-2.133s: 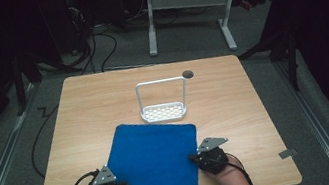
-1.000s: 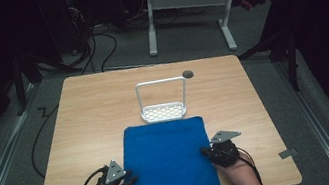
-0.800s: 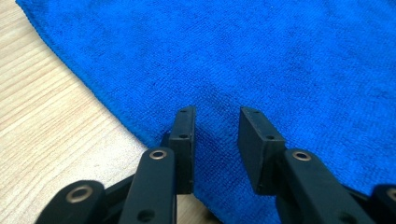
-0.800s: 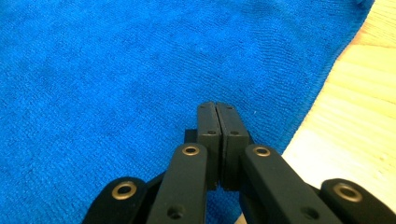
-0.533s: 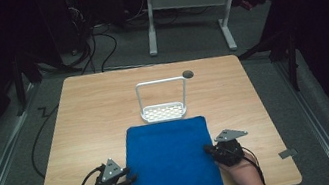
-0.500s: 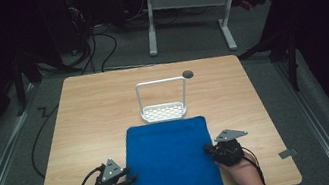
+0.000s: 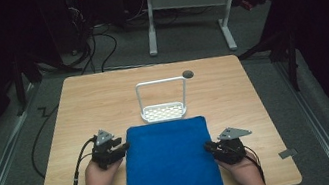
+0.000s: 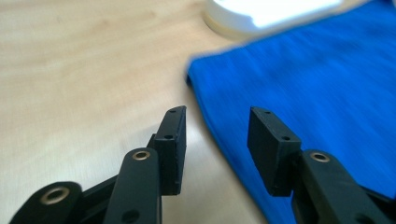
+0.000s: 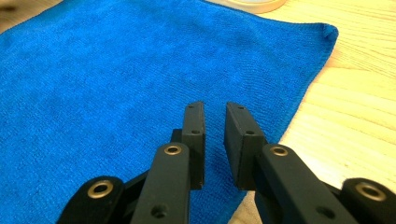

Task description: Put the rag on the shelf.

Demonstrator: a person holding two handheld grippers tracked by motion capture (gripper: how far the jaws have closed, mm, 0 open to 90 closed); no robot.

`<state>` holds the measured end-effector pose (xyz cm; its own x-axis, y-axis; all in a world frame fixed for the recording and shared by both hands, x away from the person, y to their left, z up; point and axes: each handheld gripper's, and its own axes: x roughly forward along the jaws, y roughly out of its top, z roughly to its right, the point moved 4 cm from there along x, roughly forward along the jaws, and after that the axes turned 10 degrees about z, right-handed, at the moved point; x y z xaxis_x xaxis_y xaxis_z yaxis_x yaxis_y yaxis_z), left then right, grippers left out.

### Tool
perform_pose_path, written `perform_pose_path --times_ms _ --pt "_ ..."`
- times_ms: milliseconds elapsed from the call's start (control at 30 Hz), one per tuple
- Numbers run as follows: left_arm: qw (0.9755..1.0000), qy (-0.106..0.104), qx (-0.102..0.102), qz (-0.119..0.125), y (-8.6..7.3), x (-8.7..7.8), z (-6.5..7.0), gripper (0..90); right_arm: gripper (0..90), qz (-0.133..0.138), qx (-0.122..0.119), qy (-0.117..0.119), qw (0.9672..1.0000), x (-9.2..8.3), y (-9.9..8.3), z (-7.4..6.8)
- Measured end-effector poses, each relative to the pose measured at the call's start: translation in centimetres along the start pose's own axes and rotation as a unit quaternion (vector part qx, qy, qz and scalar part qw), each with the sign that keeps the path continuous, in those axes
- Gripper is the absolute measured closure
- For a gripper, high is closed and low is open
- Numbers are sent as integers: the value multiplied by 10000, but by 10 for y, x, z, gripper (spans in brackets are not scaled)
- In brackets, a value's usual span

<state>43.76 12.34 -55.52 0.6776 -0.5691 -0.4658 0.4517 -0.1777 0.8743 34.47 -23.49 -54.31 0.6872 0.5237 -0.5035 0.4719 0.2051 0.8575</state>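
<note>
While the blue cloth (image 7: 170,163) lies flat on the bench (image 7: 78,107), the left gripper (image 7: 120,148) sits at the cloth's left edge, near its far corner. Its fingers (image 8: 172,140) stand wide apart and hold nothing; the cloth's edge runs between them in the left gripper view, one finger over bare wood, the other over the cloth. The right gripper (image 7: 210,146) sits at the cloth's right edge, nearer the person. Its fingers (image 9: 194,135) have just been opening and now stand a narrow gap apart, pressing on nothing, with the cloth spread beneath and ahead of them. Beyond both pairs of fingers, just past the cloth's far edge, a white rack (image 7: 164,110) stands upright. A dark round spot (image 7: 188,74) marks the bench beyond the rack.
</note>
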Motion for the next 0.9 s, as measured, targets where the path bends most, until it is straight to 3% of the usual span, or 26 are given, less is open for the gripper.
perform_pose_path --times_ms 200,367,500,633,733,900 --pt "10000 31 -81 21 20 23 -4 586 790 6 -56 25 10000 0 -1 1" --pt "9997 98 -129 -200 15 36 -5 618 765 51 7 -14 10000 -1 -1 3" --pt "9997 222 -31 -140 14 36 -4 653 704 106 29 -127 9999 0 0 6" --pt "9995 237 -160 -112 14 37 -6 719 650 168 -31 -287 9994 3 2 7" --pt "9997 206 -78 -146 13 36 -4 778 597 177 -2 -410 9990 5 4 7" --pt "9998 157 -41 -144 13 37 -3 850 601 250 66 -766 9967 15 16 16"
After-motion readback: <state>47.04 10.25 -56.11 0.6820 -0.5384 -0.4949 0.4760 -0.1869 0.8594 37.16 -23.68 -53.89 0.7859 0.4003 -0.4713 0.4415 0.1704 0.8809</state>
